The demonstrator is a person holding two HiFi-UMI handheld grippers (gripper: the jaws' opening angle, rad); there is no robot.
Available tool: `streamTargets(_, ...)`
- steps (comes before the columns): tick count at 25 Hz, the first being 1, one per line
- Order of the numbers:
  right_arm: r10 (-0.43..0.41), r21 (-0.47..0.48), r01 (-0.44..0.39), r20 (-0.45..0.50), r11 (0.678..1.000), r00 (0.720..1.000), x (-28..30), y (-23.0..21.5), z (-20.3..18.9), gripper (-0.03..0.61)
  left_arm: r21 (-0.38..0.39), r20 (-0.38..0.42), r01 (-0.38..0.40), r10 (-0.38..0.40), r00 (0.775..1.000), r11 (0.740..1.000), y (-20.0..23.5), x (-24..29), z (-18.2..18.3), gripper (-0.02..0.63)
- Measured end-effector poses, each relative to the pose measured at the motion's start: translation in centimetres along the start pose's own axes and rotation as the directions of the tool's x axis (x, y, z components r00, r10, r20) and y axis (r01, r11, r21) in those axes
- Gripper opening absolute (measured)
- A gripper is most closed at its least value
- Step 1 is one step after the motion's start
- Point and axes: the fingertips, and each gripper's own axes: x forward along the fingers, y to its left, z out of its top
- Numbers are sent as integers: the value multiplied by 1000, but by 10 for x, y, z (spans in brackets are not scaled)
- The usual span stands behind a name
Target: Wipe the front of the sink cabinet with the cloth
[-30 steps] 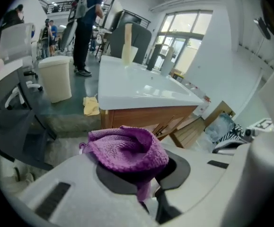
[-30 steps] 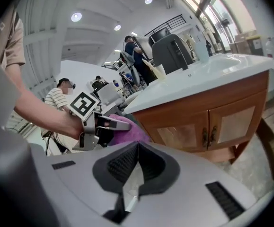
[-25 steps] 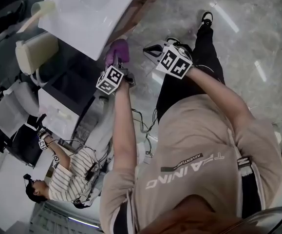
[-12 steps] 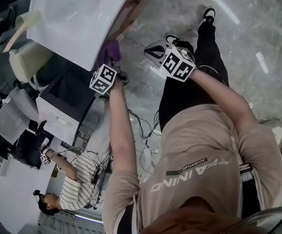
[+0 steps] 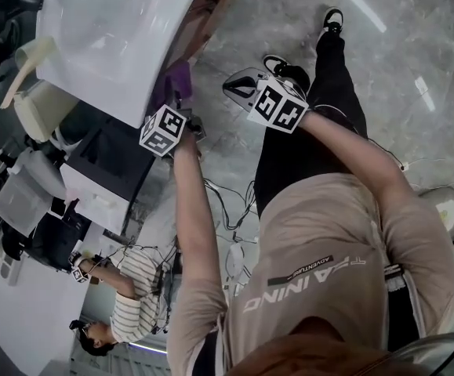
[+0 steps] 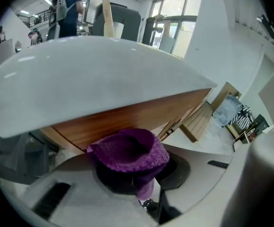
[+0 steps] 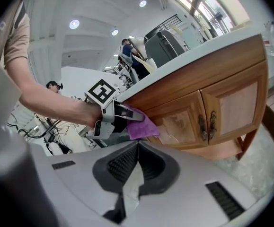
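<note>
The purple cloth (image 5: pixel 178 78) is bunched in my left gripper (image 5: pixel 181 94), which is shut on it. It presses against the wooden front of the sink cabinet (image 5: pixel 208 10), just under the rim of the white sink (image 5: pixel 125 37). In the left gripper view the cloth (image 6: pixel 129 150) covers the jaws, with the cabinet front (image 6: pixel 127 115) right behind it. The right gripper view shows the left gripper (image 7: pixel 109 119) holding the cloth (image 7: pixel 141 126) on the cabinet (image 7: pixel 189 96), left of the two doors. My right gripper (image 7: pixel 137 145) is shut and empty, held off the cabinet (image 5: pixel 241 84).
A person in a striped shirt (image 5: pixel 132 300) crouches at the lower left, with cables (image 5: pixel 227 210) on the marble floor. My own legs and shoes (image 5: pixel 332 18) stand by the cabinet. A wooden bench (image 6: pixel 198 122) lies beyond the cabinet. White fixtures (image 5: pixel 34 186) stand to the left.
The left gripper and cloth have slid a little along the cabinet front under the sink rim. My head view has shifted, showing more of the sink. The right gripper has barely moved.
</note>
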Motion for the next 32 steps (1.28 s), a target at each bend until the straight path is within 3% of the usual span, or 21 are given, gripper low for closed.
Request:
streamTargets(4,-23,-21,24,48,999,999,-28,-25,18,12,1,10,8,-8,1000,1000,-33,4,16,49)
streamTargets(9,-55,-13,55,51,998,997,-38,-57,12,12,27,6,37,-37,999,999,-62,22,27,49)
streamTargets(23,-90,6,90,36,996,995,-88,-136,14,12,228,-20,138,-137,990,964,-181,78,72,49)
streamTargets(32,-99,24,99,19,995,995,-129,-198,26,12,184,-38,133,-129,991,974,-234,110,88,49)
